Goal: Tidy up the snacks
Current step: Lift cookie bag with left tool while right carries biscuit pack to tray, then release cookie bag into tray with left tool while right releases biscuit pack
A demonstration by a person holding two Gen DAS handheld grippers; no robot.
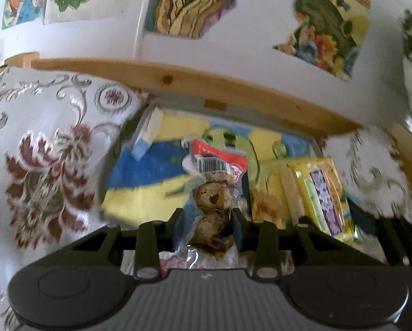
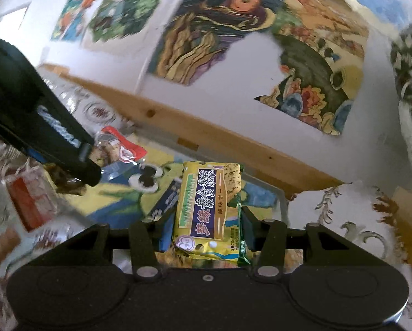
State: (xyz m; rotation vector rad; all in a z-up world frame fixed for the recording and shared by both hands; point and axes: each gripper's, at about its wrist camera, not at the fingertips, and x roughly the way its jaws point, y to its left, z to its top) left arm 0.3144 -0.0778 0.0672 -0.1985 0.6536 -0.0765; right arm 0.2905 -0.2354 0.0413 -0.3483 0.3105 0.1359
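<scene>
My left gripper (image 1: 208, 216) is shut on a clear packet of brown ring-shaped snacks with a red top and barcode (image 1: 212, 190), held upright over a box lined with a blue, yellow and green cartoon picture (image 1: 150, 171). My right gripper (image 2: 206, 220) is shut on a yellow cracker packet with a purple label (image 2: 210, 207), held above the same box (image 2: 117, 207). The yellow packet (image 1: 324, 195) also shows at the right in the left wrist view. In the right wrist view the left gripper (image 2: 91, 165) with its red-topped packet (image 2: 120, 149) is at the left.
A floral cloth (image 1: 40, 165) covers the surface around the box. A wooden rail (image 1: 206, 85) runs behind it, under a white wall with colourful pictures (image 2: 219, 35). A red-labelled packet (image 2: 29, 201) and a small orange snack (image 2: 3, 245) lie on the cloth at left.
</scene>
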